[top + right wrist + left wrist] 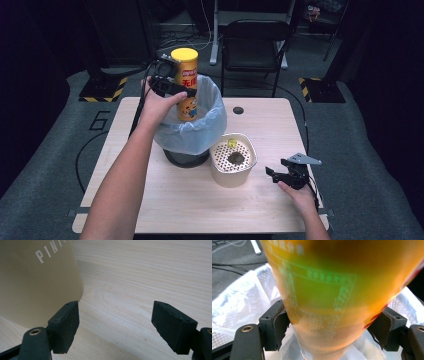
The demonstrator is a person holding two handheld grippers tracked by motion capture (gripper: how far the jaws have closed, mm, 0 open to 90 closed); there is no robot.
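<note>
One yellow crisp canister [185, 82] with a yellow lid stands upright in the air, its lower end inside the mouth of the single waste bin [187, 156], which is lined with a pale blue plastic bag [200, 131] whose rim folds out over the sides. The left gripper [172, 86] has its jaws clenched on the canister's side around mid-height; in the left gripper view the blurred yellow wall [332, 290] presses against both black pads, with the bag liner [239, 297] spread below. The bin sits on the tabletop [165, 200] at its middle toward the far edge, and one beige tub [232, 162] with a perforated insert holding a dark lump stands touching or just beside it on the right. The right gripper [280, 175] rests low near the tabletop's right edge, just beside the tub but apart from it, jaws released and grasping nothing; the right gripper view shows the tub's beige wall [37, 282] close to the left jaw and bare wood grain [130, 280] between the two. Open tabletop lies along the near edge and the left side. One dark folding chair [255, 45] stands on the floor beyond the far edge.
</note>
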